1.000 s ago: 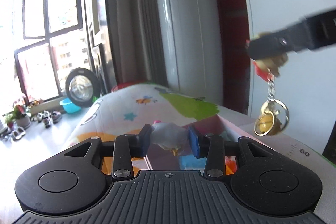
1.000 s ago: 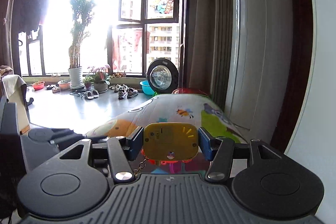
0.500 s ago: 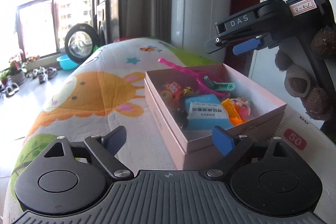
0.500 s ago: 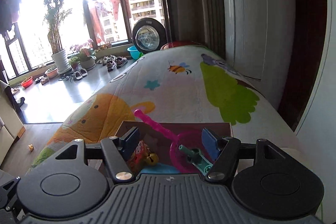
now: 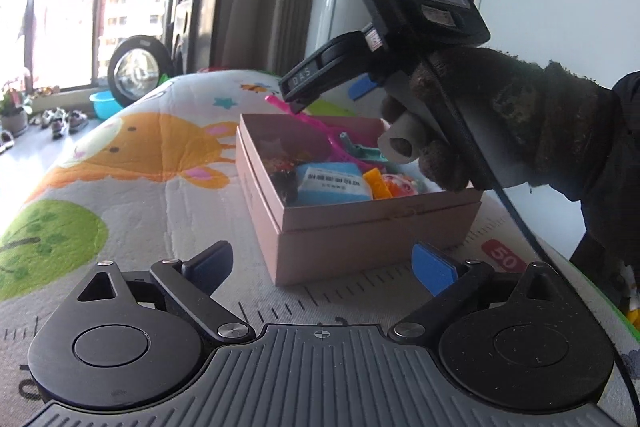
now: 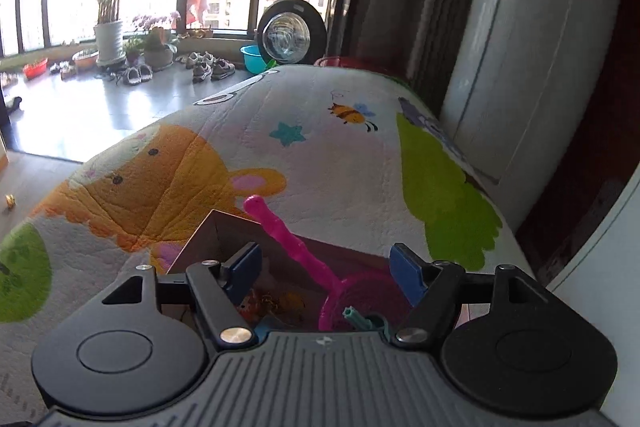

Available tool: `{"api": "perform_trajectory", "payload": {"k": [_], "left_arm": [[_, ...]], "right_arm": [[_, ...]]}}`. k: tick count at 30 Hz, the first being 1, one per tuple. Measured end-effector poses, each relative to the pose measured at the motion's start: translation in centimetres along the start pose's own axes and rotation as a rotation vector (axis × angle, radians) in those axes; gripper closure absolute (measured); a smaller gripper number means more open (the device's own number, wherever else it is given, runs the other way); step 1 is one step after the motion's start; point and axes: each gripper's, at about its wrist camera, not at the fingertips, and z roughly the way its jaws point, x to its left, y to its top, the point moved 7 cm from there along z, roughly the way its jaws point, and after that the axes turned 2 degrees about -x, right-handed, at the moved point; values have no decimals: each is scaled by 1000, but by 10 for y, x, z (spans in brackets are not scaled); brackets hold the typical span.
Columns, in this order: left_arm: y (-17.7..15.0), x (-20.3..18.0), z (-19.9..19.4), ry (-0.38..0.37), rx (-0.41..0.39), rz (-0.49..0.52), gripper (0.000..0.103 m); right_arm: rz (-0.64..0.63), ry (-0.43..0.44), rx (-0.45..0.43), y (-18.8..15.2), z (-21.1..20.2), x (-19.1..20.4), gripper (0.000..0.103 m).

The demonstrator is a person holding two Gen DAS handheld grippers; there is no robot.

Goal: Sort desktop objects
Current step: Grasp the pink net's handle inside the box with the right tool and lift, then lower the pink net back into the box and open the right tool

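- Fingers of my left gripper (image 5: 322,269) stand wide apart with nothing between the blue pads (image 5: 434,267); it hangs low over the cartoon play mat (image 5: 132,187).
- Straight ahead at 12 o'clock from those fingers sits the pink box (image 5: 360,231), resting on the mat, its near wall just beyond the pads.
- Inside the box I see a blue packet (image 5: 332,183) near the middle, an orange piece (image 5: 378,185) touching it at its 3 o'clock, a teal clip (image 5: 360,151) behind them, and a pink wand (image 5: 310,123) whose handle pokes out over the far rim at 11 o'clock.
- At 1 o'clock in the left view my gloved right hand (image 5: 500,123) grips the handle of the other tool above the far right side of the box.
- My right gripper (image 6: 326,273) is likewise spread wide and empty, hovering directly over the open box (image 6: 212,235).
- Between its pads the pink wand (image 6: 288,239) runs from 6 up toward 11 o'clock, with the teal clip (image 6: 360,319) low at 5 o'clock.
- Farther out at 12 o'clock the mat (image 6: 320,147) carries a bee and a star print, and beyond its far edge lie a blue basin (image 6: 254,57), shoes (image 6: 208,65) and potted plants (image 6: 110,35) by the window.
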Motion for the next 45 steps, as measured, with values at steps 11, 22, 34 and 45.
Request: {"api": "perform_trajectory", "payload": {"k": [11,22,34,45], "left_arm": [[-3,20,-7,-3,-16,-76,4],[-4,18,-8,-9,-2,-74,4],[-9,18,1,3,32,-75,4],[-10,25,2,15,47,-103,3]], "right_arm": [[-248,-73,-9,20,9,48,90],[122,26,-174,60,-88,-19,96],[436,22,8,-48,-62,-81,85],[347,-5,107,-23,1,-42,12]]}}
